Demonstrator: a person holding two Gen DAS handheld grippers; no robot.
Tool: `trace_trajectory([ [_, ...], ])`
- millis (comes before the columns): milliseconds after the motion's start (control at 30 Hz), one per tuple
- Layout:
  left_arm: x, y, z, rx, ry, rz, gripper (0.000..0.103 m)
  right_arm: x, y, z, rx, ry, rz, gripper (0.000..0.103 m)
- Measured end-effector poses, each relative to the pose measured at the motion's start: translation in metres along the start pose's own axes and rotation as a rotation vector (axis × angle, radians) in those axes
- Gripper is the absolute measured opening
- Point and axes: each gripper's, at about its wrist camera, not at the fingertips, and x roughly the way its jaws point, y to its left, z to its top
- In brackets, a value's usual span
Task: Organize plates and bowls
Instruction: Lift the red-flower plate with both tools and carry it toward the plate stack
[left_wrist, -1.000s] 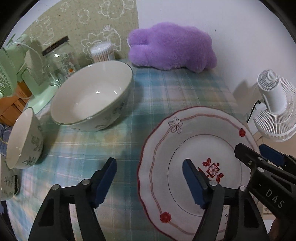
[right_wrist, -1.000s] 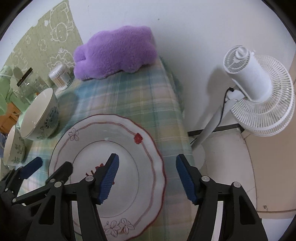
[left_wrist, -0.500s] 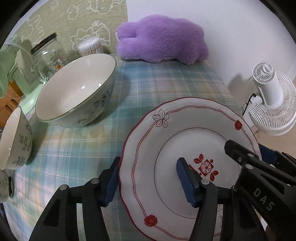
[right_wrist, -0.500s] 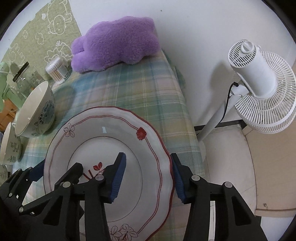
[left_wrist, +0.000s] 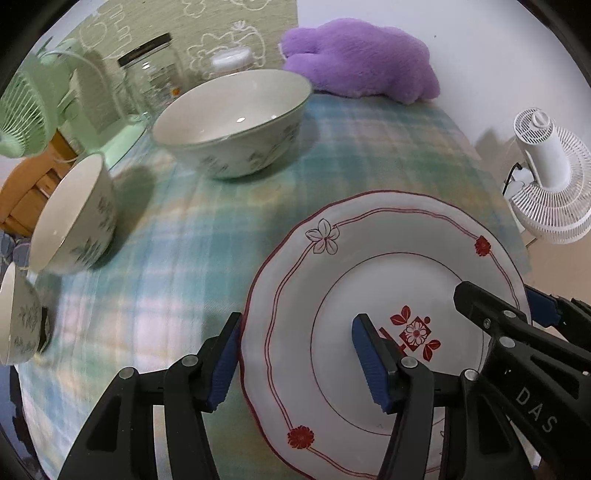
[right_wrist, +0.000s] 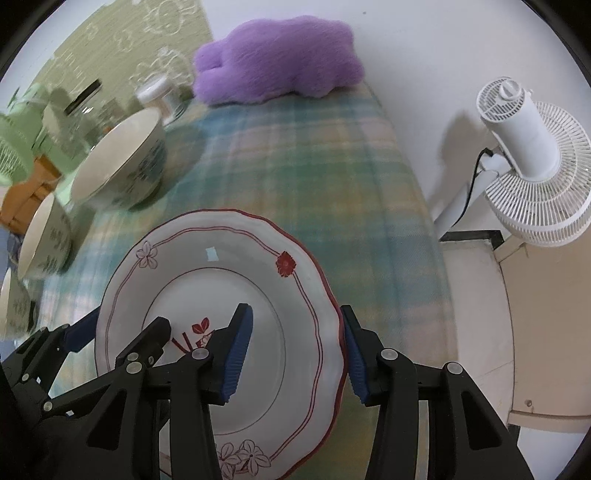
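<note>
A white plate (left_wrist: 406, 218) with a red scalloped rim and a red flower motif sits low over the plaid tablecloth (left_wrist: 184, 258). My left gripper (left_wrist: 295, 328) is shut on its left rim, one pad outside the edge and one on the plate's face. My right gripper (right_wrist: 295, 317) is shut on the opposite rim of the plate (right_wrist: 221, 280). Each gripper shows in the other's view: the right gripper (left_wrist: 498, 302), the left gripper (right_wrist: 122, 328). To the left stand a large bowl (left_wrist: 232, 122), a medium bowl (left_wrist: 70, 214) and a small bowl (left_wrist: 14, 314).
A purple plush (left_wrist: 362, 62) lies at the table's far end. A glass jar (left_wrist: 151, 77), a small white-lidded container (left_wrist: 232, 61) and a green fan (left_wrist: 22, 110) stand at the back left. A white floor fan (left_wrist: 546, 177) stands beyond the table's right edge.
Both grippers closed onto the plate's opposite rims. Since then they have shifted left with the plate between them, and the bowls now sit closer in both views.
</note>
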Motion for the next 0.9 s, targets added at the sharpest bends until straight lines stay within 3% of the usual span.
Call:
trace_trajectory([
  [533,-0.003,-0.002,-0.004,0.001,-0.009,0.031,0.061,0.003,0.017,-0.008,-0.008,0.005,-0.064,0.051],
  [900,-0.05,0.0,-0.006,0.015,-0.094,0.031,0.061,-0.04,0.024,-0.011,-0.01,-0.078,-0.092,0.051],
])
